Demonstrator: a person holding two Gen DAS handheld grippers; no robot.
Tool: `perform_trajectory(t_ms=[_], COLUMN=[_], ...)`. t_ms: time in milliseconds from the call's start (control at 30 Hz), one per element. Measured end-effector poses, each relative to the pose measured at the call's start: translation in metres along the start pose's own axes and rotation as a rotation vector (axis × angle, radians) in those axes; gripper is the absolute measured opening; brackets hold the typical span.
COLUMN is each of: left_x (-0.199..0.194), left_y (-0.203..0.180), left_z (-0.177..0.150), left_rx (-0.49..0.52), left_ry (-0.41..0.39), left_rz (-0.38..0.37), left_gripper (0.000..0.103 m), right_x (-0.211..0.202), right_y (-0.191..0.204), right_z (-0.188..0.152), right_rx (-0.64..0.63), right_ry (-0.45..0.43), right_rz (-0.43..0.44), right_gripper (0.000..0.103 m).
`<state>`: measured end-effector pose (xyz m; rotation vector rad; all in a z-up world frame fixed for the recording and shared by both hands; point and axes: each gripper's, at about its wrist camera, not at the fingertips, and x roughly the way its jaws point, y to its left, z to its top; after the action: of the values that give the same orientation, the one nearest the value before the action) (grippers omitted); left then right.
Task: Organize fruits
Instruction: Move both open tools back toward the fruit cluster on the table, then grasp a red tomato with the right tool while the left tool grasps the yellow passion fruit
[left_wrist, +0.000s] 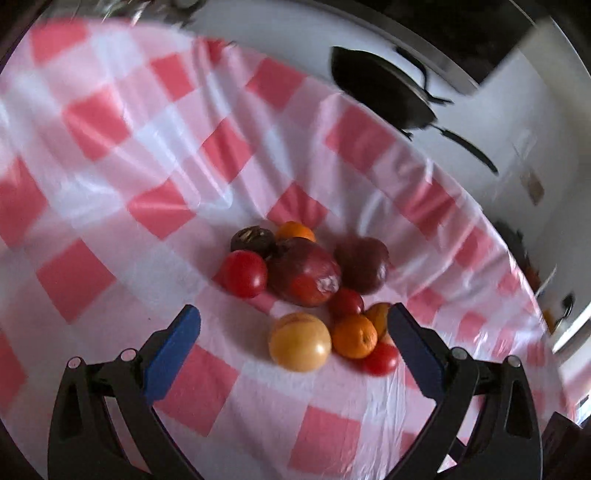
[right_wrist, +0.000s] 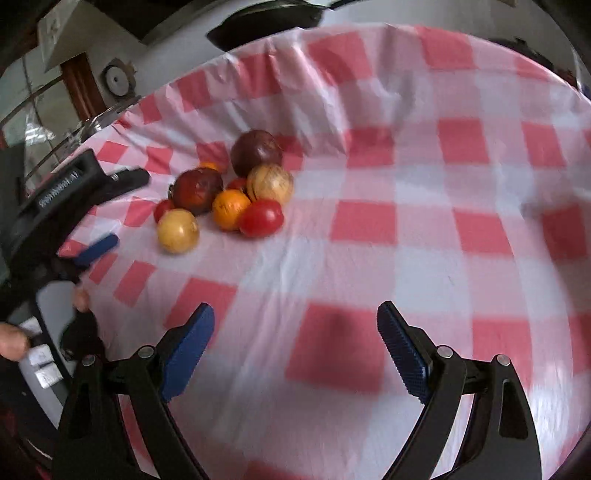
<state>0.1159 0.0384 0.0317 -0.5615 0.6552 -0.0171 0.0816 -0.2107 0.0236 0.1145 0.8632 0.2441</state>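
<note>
Loads of open room on the worktop under the red-and-white checked plastic cloth. In the right wrist view everything right of and in front of the heap is bare cloth, so a gripper can sweep in there freely. The only real clutter is the tight heap of round fruit: they're touching, with barely any gap for fingers between them. The pale yellow round fruit sits at the near edge of the heap in the left wrist view, clear on its left side. Behind the cloth a black frying pan sits by the far edge. The left gripper crowds the heap's left side.
</note>
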Motion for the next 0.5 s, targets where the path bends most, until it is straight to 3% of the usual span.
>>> perform_trajectory(t_ms=[167, 333, 500], left_x=[0.000, 0.003, 0.014], left_y=[0.020, 0.008, 0.000], left_z=[0.000, -0.003, -0.008], left_rx=[-0.007, 0.095, 0.178], left_ry=[0.022, 0.051, 0.128], left_rz=[0.003, 0.046, 0.099], left_gripper=[0.101, 0.101, 0.101], right_x=[0.032, 0.061, 0.073], right_y=[0.011, 0.022, 0.024], right_z=[0.030, 0.049, 0.054], right_rx=[-0.024, -0.081, -0.098], right_ry=[0.037, 0.073, 0.094], right_rz=[-0.005, -0.056, -0.030], right_gripper=[0.087, 0.072, 0.069])
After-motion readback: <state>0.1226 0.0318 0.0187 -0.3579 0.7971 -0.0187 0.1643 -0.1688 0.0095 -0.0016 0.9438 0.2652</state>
